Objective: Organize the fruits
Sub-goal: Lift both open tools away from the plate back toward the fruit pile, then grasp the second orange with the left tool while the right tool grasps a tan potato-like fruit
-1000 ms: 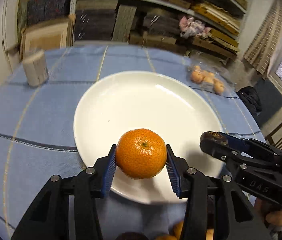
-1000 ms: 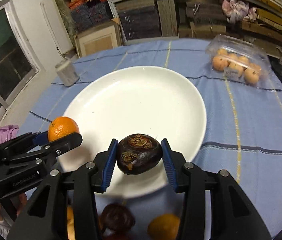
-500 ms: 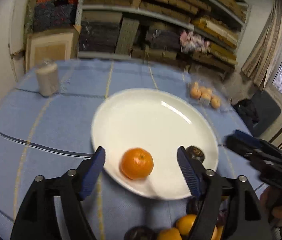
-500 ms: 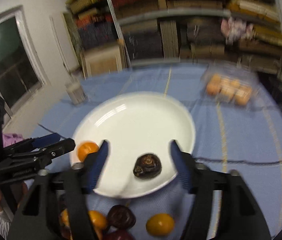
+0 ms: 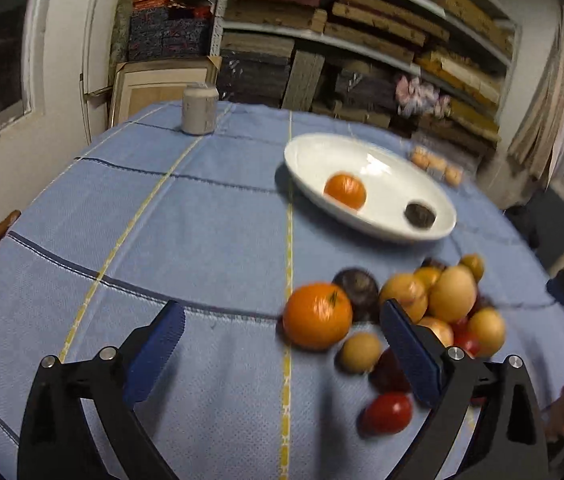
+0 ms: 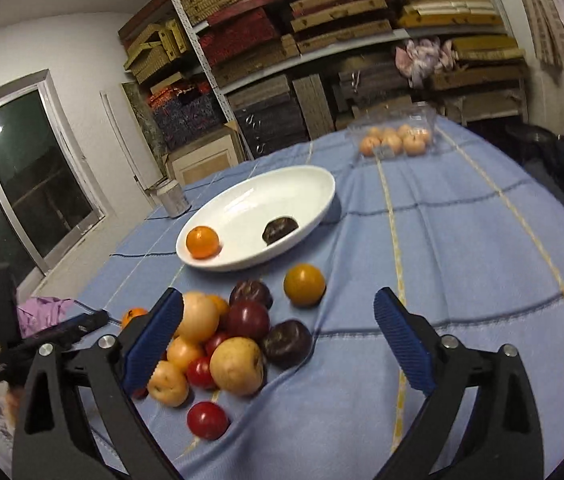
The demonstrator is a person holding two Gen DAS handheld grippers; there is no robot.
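Both grippers are released and their jaws are opening, with nothing between them. In the left wrist view, the left gripper (image 5: 282, 344) faces the large orange (image 5: 317, 316) at lower centre, just inside the right-hand finger. In the right wrist view, the right gripper (image 6: 278, 336) frames the fruit pile (image 6: 226, 340) at lower left. Beyond, the white plate (image 6: 301, 184) holds one orange (image 6: 202, 242) and one dark fruit (image 6: 280, 229). No writing on the fruit or plate is legible.

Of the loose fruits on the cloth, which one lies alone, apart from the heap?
The yellow-orange round fruit, between the heap and the white plate; the others touch.
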